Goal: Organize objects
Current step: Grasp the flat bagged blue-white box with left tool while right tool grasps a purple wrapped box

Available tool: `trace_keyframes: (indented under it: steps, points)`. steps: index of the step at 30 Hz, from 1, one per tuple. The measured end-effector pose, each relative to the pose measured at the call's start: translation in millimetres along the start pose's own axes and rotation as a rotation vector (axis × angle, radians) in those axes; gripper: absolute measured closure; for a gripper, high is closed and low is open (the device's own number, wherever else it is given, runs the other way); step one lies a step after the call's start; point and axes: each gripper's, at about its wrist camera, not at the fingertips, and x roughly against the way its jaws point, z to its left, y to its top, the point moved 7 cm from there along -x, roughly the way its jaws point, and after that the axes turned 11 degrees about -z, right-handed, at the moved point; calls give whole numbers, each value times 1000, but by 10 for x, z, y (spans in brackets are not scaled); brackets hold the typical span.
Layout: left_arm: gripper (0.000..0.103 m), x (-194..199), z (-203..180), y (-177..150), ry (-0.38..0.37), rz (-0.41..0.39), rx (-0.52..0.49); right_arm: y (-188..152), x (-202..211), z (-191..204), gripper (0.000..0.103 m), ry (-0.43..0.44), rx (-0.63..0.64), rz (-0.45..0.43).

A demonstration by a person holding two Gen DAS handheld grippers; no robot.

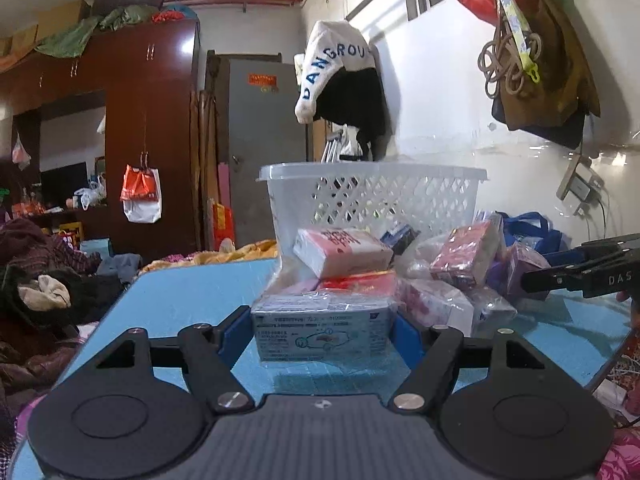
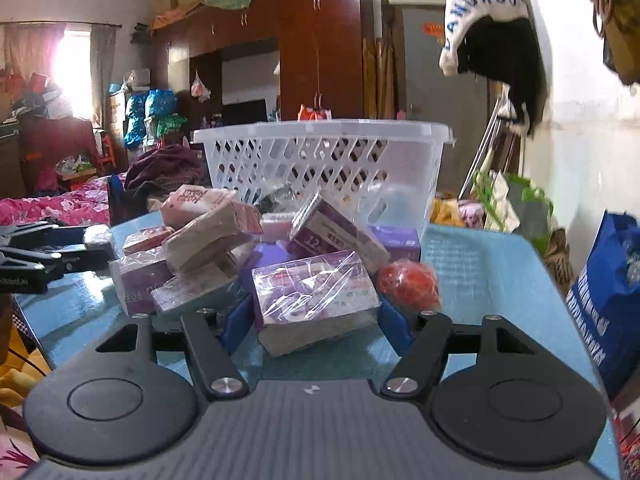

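Note:
A heap of wrapped tissue packets and small boxes lies on the blue table in front of a white lattice basket. In the left wrist view my left gripper has its blue pads against both sides of a grey-blue printed box at the near edge of the heap. In the right wrist view my right gripper has its pads on both ends of a tilted purple packet in clear wrap. The basket stands behind the heap there too.
A red crinkled bundle lies just right of the purple packet. A blue shopping bag hangs off the table's right edge. Clothes are piled on the bed to the left. A wall with hanging clothes and bags runs along the right.

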Motion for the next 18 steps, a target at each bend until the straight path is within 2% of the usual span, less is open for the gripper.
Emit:
trace_keyframes:
  steps: [11, 18]
  points:
    - [27, 63, -50, 88, -16, -31, -12, 74, 106, -27, 33, -33, -4, -126]
    - [27, 73, -22, 106, -9, -42, 0, 156, 147, -12, 33, -56, 23, -154]
